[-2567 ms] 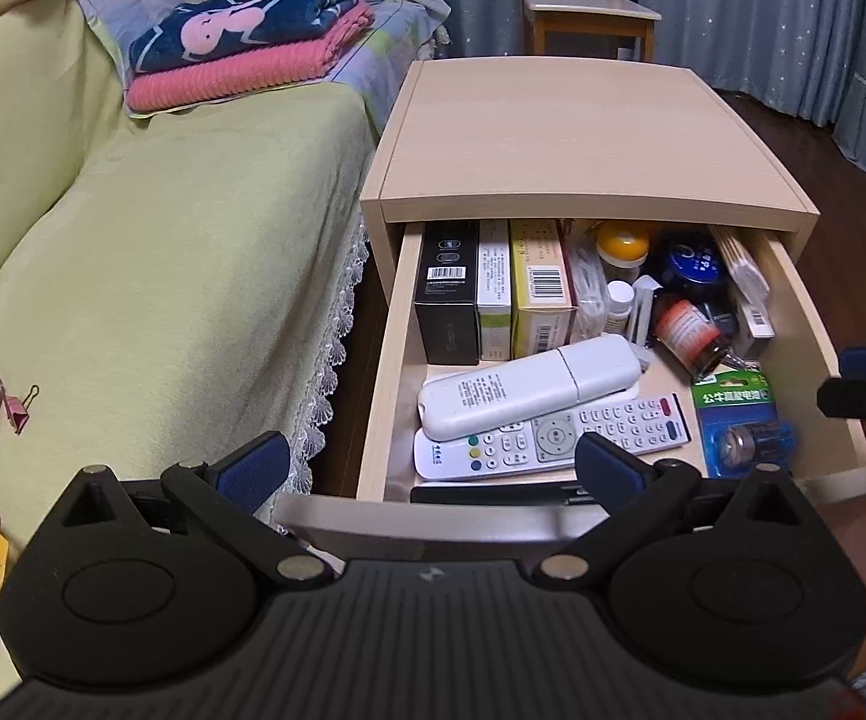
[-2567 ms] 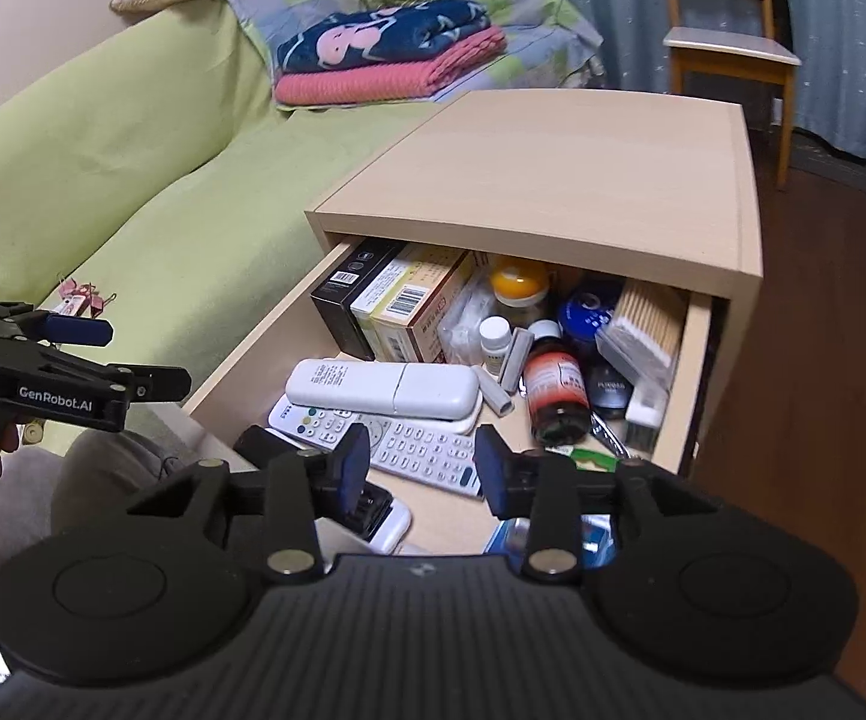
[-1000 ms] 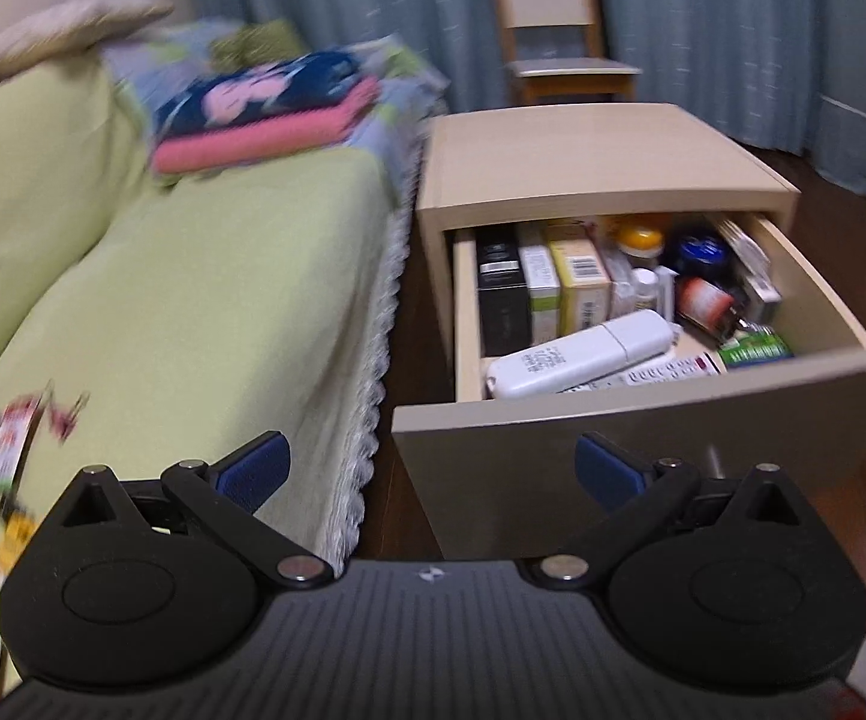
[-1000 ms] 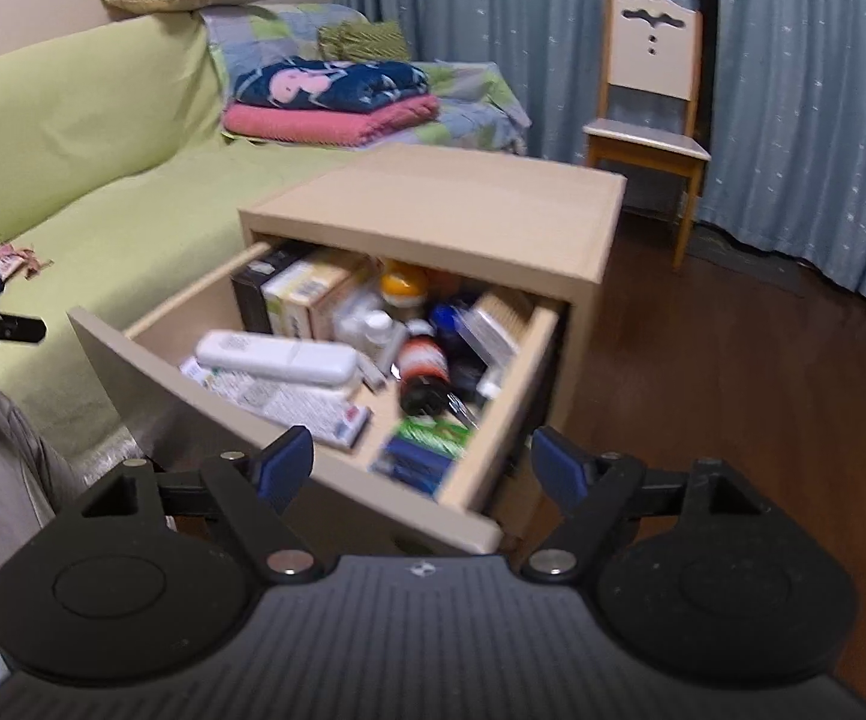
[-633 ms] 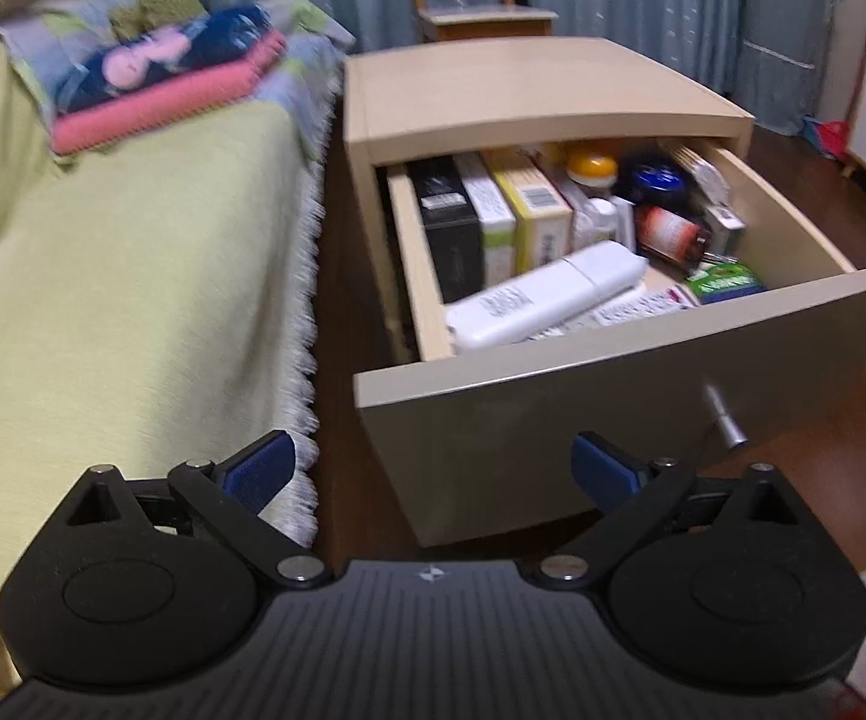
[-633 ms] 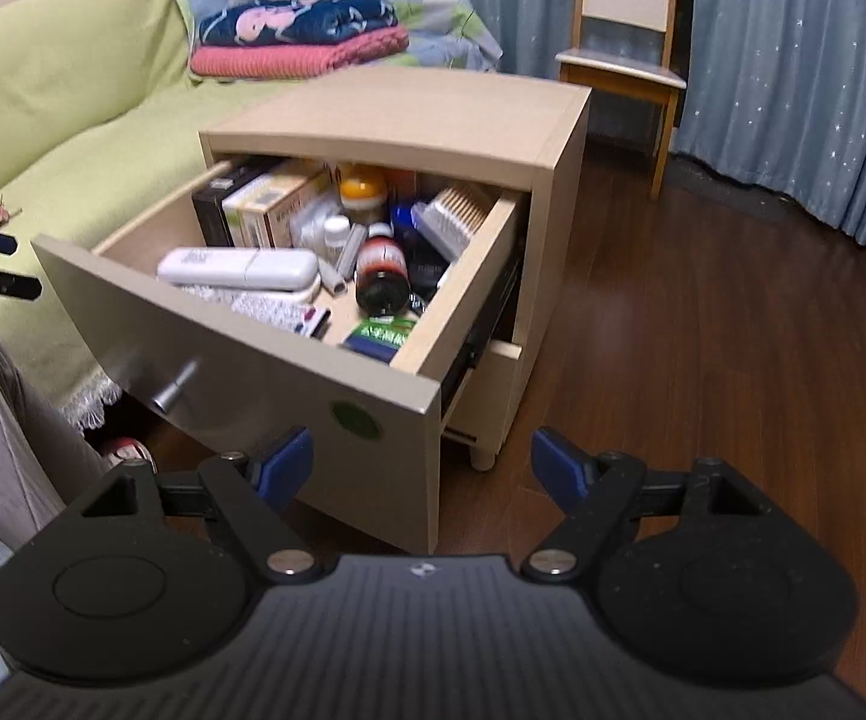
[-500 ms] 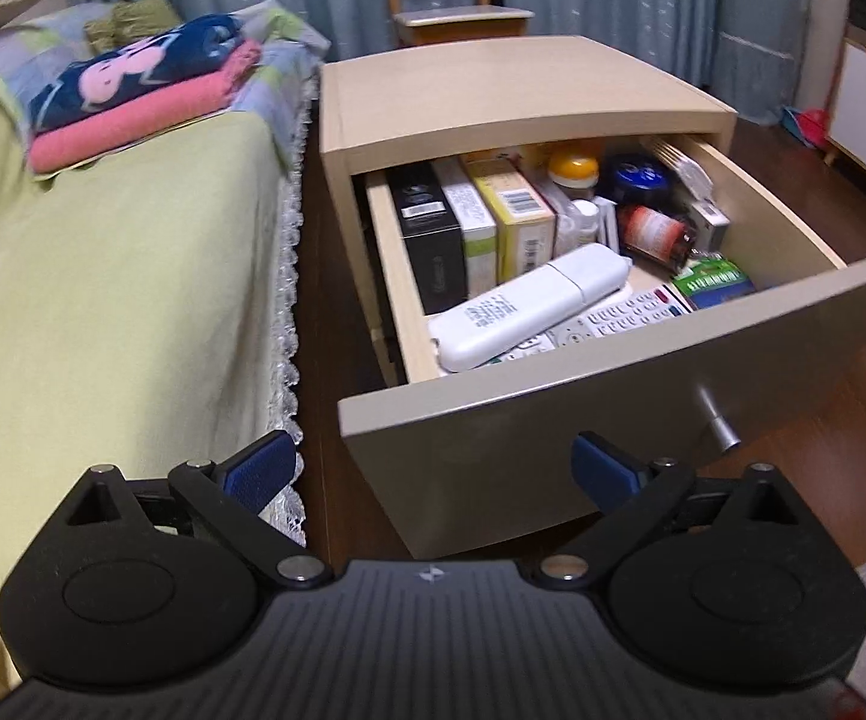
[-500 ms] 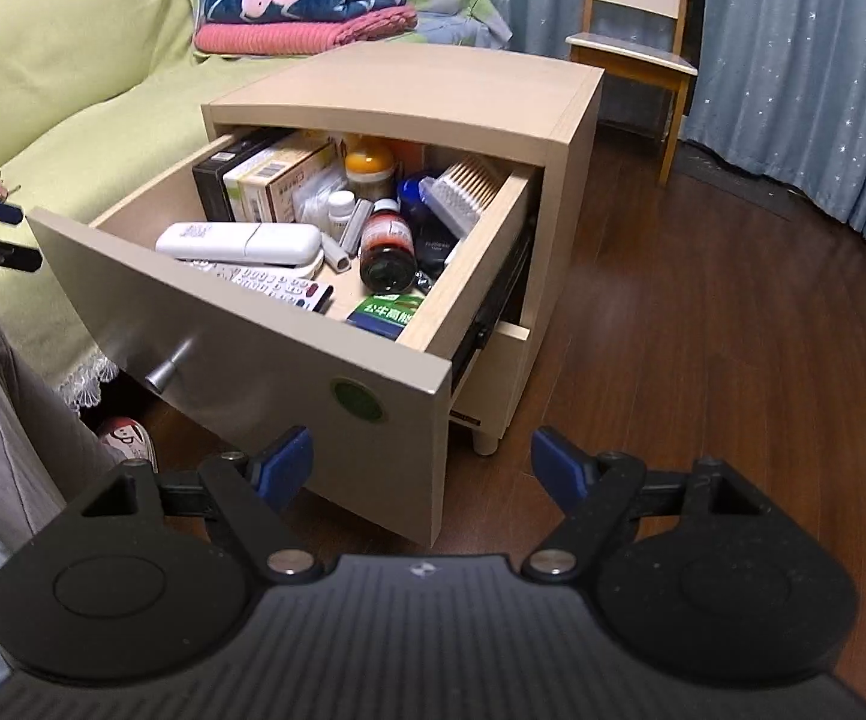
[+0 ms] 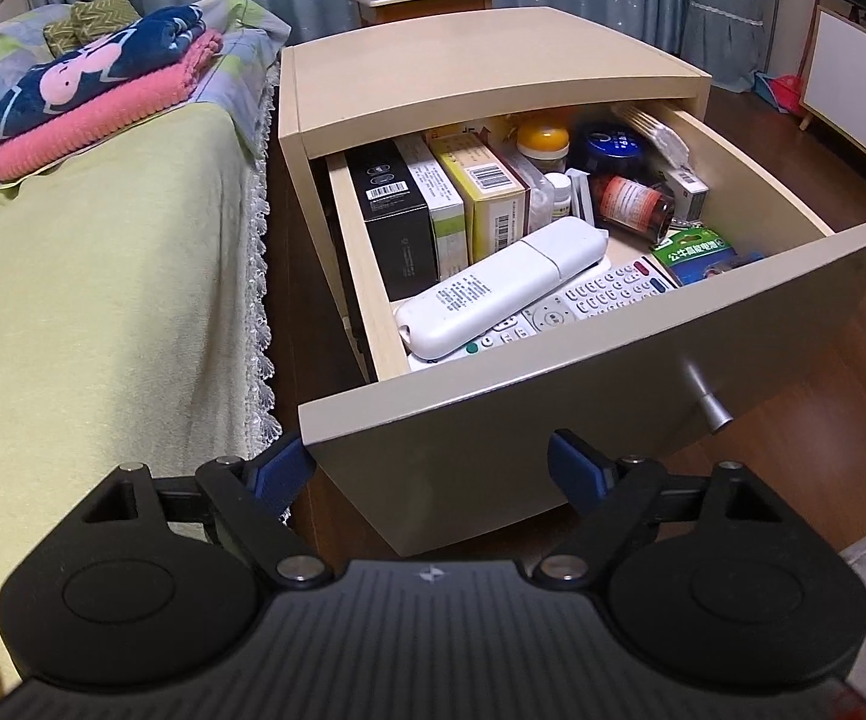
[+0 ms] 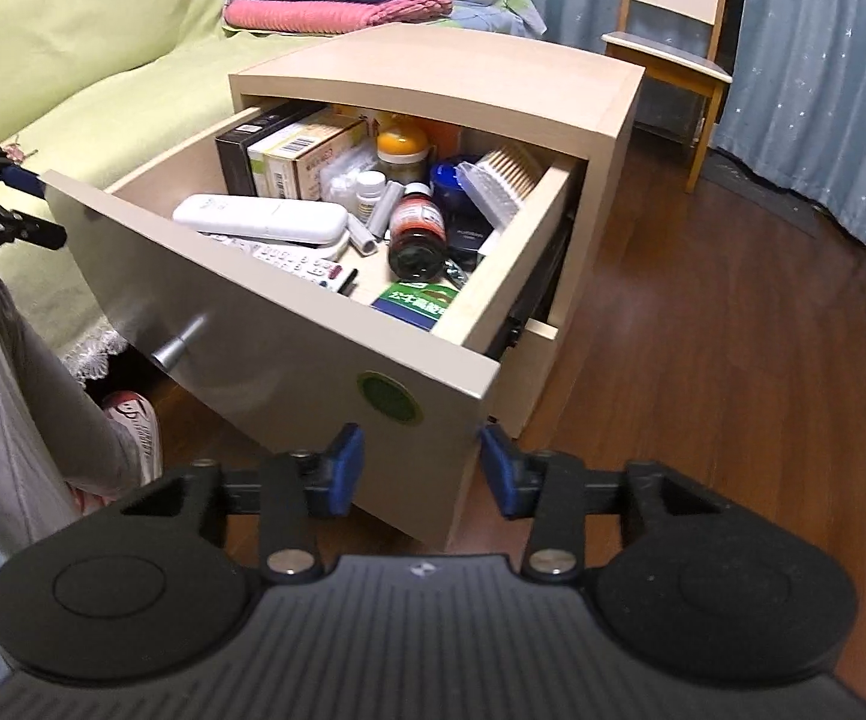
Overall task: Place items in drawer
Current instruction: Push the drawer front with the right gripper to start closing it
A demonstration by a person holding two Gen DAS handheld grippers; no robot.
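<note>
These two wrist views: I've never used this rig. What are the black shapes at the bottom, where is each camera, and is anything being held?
The black shapes are hand-held two-finger grippers, each with a fisheye camera looking forward along its blue-tipped fingers. One picture comes from the left gripper, the other from the right gripper. Both have their fingers apart and hold nothing.

Ahead stands a pale wooden bedside cabinet with its top drawer pulled out. Inside lie a long white remote control on top of a flat white button remote, a black box upright beside other cartons, a brown bottle with a red label on its side, and a green battery pack. The left gripper also shows at the left edge of the right view.
</note>
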